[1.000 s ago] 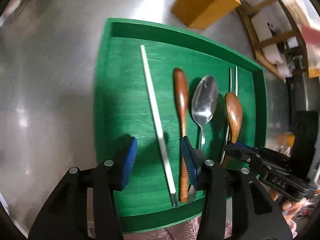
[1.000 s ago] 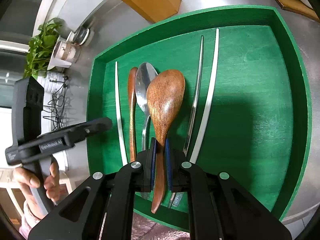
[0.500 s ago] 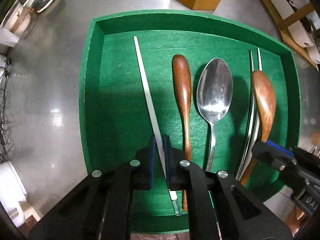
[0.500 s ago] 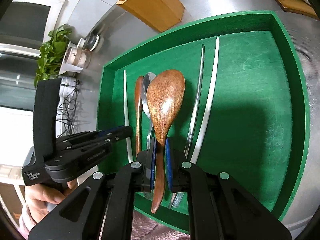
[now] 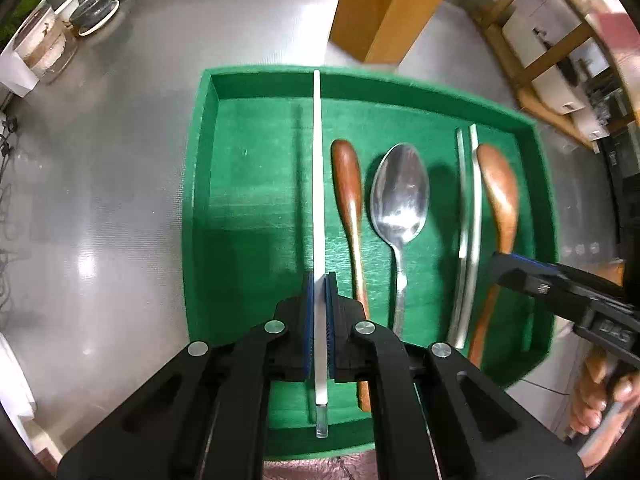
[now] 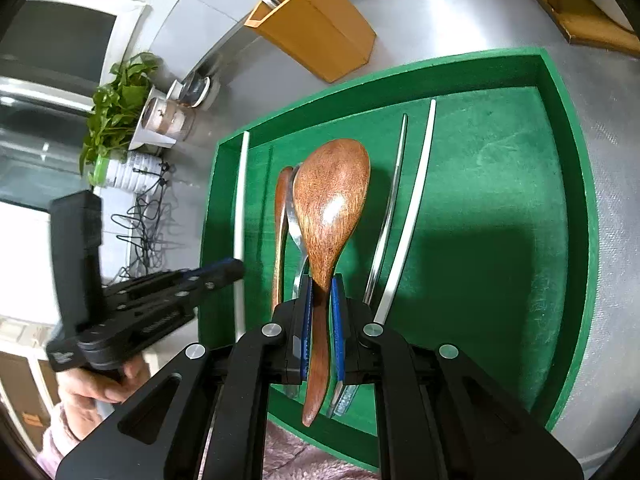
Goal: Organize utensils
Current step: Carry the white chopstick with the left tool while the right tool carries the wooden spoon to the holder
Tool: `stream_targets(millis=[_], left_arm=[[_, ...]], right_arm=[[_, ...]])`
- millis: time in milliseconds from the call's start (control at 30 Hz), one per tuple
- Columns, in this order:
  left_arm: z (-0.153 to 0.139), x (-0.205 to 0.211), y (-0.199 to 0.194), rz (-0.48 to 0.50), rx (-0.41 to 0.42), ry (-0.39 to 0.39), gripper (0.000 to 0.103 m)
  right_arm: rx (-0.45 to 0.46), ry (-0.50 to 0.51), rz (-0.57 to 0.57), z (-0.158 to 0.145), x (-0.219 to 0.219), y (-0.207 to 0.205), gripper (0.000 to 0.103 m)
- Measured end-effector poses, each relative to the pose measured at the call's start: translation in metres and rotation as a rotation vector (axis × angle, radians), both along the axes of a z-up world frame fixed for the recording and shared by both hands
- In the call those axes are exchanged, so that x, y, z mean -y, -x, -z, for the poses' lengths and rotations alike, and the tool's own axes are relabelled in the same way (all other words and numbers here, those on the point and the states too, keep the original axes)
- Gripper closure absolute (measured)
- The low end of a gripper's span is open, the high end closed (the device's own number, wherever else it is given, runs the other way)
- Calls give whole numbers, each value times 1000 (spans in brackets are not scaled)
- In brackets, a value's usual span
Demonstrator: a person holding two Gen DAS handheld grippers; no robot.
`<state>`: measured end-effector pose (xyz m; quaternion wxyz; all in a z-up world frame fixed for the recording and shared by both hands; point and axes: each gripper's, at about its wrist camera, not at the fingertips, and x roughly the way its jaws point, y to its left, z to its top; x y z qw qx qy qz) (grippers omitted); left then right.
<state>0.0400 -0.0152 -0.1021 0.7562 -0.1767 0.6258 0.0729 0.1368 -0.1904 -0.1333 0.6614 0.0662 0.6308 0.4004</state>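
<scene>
Utensils lie in the green tray (image 5: 200, 184) on the tabletop (image 5: 120, 160): left fingers (image 5: 308, 312) clamp a white chopstick (image 5: 317, 184), right fingers (image 6: 337, 320) a wooden spoon (image 6: 330, 204). Wooden holder (image 5: 384, 12) keeps more cutlery.

A tray (image 5: 200, 208) is set on a counter (image 5: 120, 200), with a utensil holder (image 5: 384, 12) behind its far rim. Within the tray, a spoon (image 5: 400, 196) is laid between two handled utensils (image 5: 348, 200), and a pair of chopsticks (image 5: 466, 216) lies to their right. A potted plant (image 6: 116, 108) is placed at the counter's far left.
</scene>
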Motion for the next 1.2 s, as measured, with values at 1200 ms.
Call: stream_targets(millis=[1200], left_arm=[[-118, -49, -64, -87, 884, -82, 99]], right_arm=[[776, -193, 271, -125, -46, -66, 94]])
